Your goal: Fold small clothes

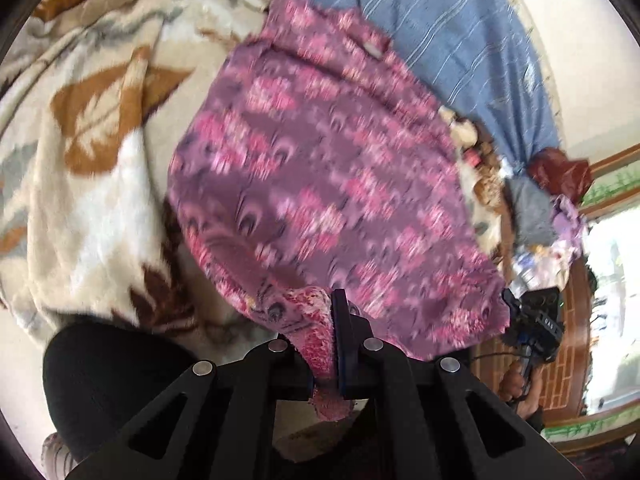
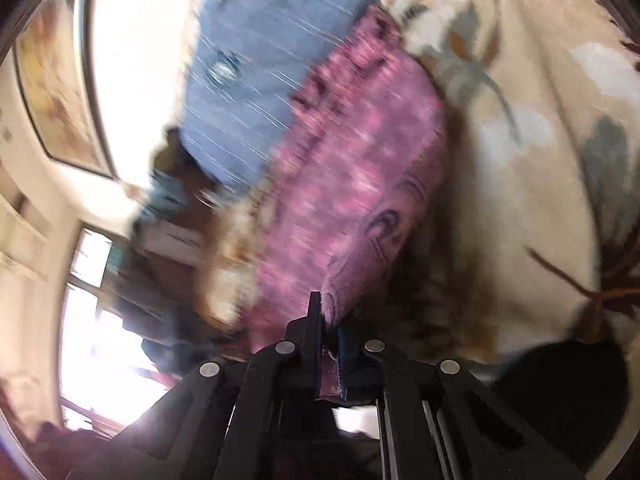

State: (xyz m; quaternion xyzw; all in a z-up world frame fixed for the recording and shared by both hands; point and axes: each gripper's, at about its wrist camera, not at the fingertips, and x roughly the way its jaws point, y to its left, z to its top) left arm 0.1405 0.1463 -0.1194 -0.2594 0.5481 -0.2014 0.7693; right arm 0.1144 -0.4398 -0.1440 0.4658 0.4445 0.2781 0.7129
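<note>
A: Item one, the garment?

B: A purple cloth with pink flower print point(image 1: 320, 168), spread over a cream blanket with brown leaves point(image 1: 92, 128), its far end reaching a blue striped sheet point(image 1: 432, 28). The near edge was raised off the blanket. The print was blurred in both views.

A: Item two, the left gripper?

B: The left gripper point(image 1: 334, 320) was clenched on a bunched corner of the cloth, the fabric pinched between its black jaws and hanging out below them.

A: Item three, the right gripper?

B: The right gripper point(image 2: 326, 320) was likewise clamped on the cloth's edge, a fold of purple fabric caught between its jaws. It also showed in the left wrist view, at the cloth's other near corner.

A: Sundries?

B: A heap of other clothes point(image 1: 548, 208) lay past the blanket's edge, beside the sheet. A framed picture point(image 2: 56, 92) hung on the wall.
</note>
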